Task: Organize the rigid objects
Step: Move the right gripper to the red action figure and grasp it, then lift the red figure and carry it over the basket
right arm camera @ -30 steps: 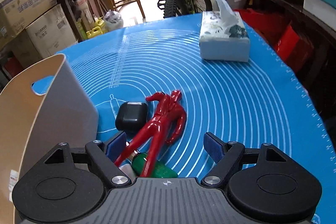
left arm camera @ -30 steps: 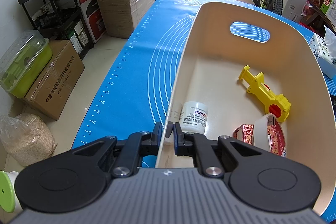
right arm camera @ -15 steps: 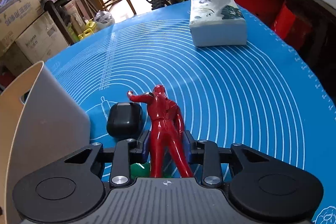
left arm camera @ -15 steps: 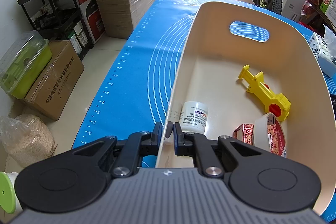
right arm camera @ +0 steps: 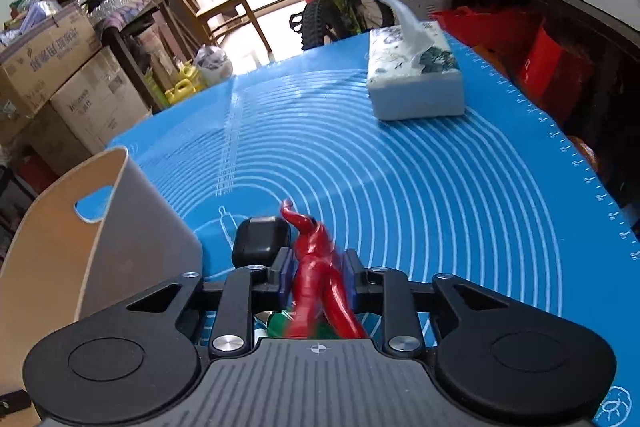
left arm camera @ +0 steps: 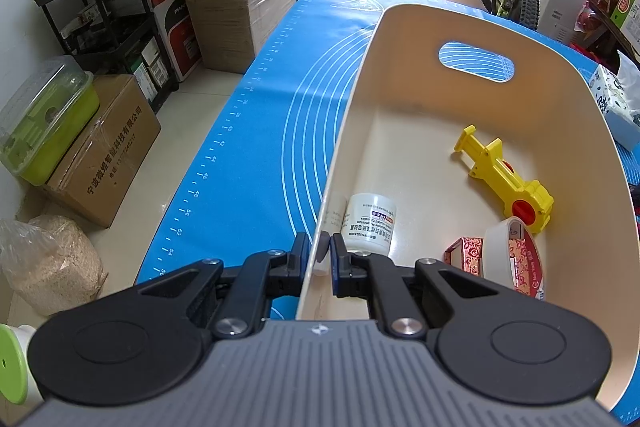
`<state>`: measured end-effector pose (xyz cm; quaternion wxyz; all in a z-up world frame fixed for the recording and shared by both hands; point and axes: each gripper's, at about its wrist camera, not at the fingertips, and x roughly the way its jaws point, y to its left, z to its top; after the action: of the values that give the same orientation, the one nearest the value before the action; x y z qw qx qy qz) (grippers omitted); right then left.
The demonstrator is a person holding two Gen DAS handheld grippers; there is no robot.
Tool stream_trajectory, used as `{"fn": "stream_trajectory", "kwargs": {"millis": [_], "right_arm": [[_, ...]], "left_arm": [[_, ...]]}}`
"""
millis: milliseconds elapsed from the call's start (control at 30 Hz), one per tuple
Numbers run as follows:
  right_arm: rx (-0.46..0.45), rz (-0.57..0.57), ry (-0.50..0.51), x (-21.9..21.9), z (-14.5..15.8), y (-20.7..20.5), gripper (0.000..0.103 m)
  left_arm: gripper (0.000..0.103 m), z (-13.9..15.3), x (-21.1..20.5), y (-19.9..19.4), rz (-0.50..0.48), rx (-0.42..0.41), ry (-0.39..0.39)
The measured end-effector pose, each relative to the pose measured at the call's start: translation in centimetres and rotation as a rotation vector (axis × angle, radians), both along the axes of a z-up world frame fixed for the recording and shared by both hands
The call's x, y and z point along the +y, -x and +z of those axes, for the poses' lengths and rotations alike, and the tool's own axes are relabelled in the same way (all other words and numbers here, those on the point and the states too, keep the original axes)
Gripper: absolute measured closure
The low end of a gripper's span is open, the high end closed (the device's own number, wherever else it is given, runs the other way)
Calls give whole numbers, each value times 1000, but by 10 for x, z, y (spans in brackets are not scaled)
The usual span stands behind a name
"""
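My left gripper (left arm camera: 319,254) is shut on the near left wall of the cream bin (left arm camera: 352,115), one finger outside and one inside. In the bin lie a white medicine jar (left arm camera: 370,225), a yellow toy (left arm camera: 504,177), a tape roll (left arm camera: 510,259) and a small red box (left arm camera: 460,255). My right gripper (right arm camera: 316,267) is shut on the legs of a red figurine (right arm camera: 314,259) and holds it lifted above the blue mat (right arm camera: 400,179). A black earbud case (right arm camera: 260,241) lies just left of it. A green object (right arm camera: 280,323) shows under the gripper. The bin (right arm camera: 132,243) stands at the left.
A tissue box (right arm camera: 414,83) sits far right on the mat and shows in the left wrist view (left arm camera: 614,107). The mat's left edge (left arm camera: 208,163) drops to the floor with cardboard boxes (left arm camera: 100,147) and a rack. A bicycle (right arm camera: 332,3) stands beyond the table.
My right gripper closed on the red figurine's legs and has raised and tilted it off the mat. The left gripper and the bin have not moved.
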<state>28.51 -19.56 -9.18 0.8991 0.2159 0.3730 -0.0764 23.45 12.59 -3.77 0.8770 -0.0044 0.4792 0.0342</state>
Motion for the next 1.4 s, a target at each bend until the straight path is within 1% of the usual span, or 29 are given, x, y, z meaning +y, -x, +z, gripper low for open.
{"fn": "stream_trajectory", "kwargs": {"millis": [333, 700, 833, 933, 1067, 1200, 1300, 1400], "right_arm": [[-21, -13, 0, -1, 9, 6, 74], [-63, -31, -56, -7, 22, 16, 74], [-94, -30, -79, -6, 33, 20, 74], [-137, -18, -98, -5, 45, 24, 74], [-204, 17, -115, 4, 65, 29, 74], [-262, 81, -122, 23, 84, 31, 74], [-292, 141, -134, 41, 94, 33, 74], [-291, 224, -137, 64, 96, 32, 74]], "left_arm": [[90, 0, 0, 1, 0, 0, 2], [90, 0, 0, 0, 1, 0, 2], [90, 0, 1, 0, 0, 0, 2], [90, 0, 1, 0, 0, 0, 2], [90, 0, 1, 0, 0, 0, 2], [90, 0, 1, 0, 0, 0, 2], [90, 0, 1, 0, 0, 0, 2], [90, 0, 1, 0, 0, 0, 2]]}}
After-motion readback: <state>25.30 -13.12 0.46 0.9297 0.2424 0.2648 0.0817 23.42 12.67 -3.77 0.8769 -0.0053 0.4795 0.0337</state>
